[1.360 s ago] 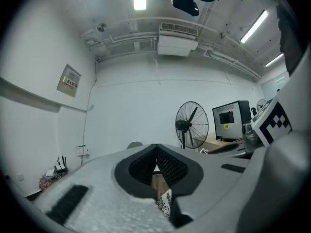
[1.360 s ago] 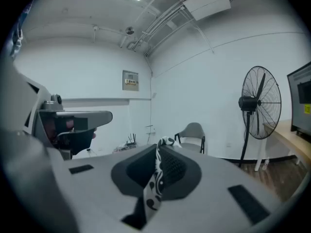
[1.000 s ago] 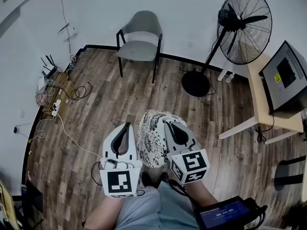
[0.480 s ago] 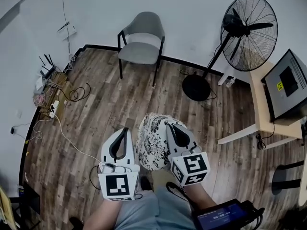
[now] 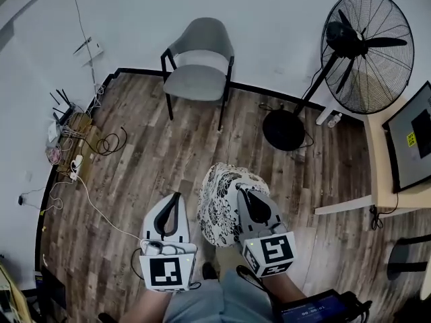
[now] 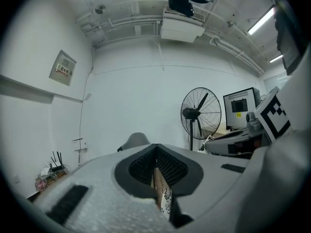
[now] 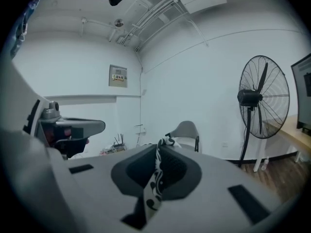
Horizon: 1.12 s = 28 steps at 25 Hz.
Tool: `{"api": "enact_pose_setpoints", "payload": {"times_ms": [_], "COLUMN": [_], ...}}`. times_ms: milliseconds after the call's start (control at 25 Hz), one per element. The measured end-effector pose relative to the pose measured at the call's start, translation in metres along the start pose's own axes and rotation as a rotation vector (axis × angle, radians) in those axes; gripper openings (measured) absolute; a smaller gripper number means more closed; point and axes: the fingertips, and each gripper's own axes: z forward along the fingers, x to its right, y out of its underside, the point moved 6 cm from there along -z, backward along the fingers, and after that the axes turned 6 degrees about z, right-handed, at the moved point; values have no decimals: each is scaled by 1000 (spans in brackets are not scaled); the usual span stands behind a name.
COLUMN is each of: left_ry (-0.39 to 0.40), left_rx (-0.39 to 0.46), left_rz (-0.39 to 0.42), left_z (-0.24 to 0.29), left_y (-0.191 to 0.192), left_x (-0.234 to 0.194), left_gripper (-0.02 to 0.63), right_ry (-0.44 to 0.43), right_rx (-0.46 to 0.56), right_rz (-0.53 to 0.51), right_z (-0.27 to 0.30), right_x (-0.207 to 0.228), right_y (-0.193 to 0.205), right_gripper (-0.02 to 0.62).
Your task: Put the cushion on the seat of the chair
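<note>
Step in hand: transport. Cushion (image 5: 225, 200) hangs between both claws above the floor (image 5: 148, 147), near the person, well apart from chair (image 5: 199, 59) at far wall (image 5: 269, 19). L claw (image 5: 176, 197) is clamped on the cushion's left edge, R claw (image 5: 241, 194) on its right edge. Next: approach chair, raise cushion over seat (image 5: 195, 83), lay flat, release both.

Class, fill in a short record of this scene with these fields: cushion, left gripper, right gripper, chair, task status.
cushion: black-and-white patterned, held up between the two grippers, above the wood floor
left gripper: shut on the cushion's edge
right gripper: shut on the cushion's edge
chair: grey, against the wall, its seat bare
task status: cushion not yet on the seat
</note>
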Motion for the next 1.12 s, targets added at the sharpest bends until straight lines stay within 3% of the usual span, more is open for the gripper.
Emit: {"api": "enact_pose_setpoints", "payload": {"times_ms": [240,600,1120], "left_ry": [9,-1,-78], "left_rx": [-14,8,-31], "left_rz": [-22,-12,-52], "left_z": [81,150,218], "left_y": [-11,-38,-16], "left_x": [-7,-16,-89], "left_gripper": [9,9,9], "right_ry": [-23,-64,-107], "right_rx": [-21,-7,-66], "right_rz": [6,1,-11], "right_z": [71,131,238], "right_x": [44,85,87], "right_y": [-16,-52,-58], "right_gripper": [12,12,12]}}
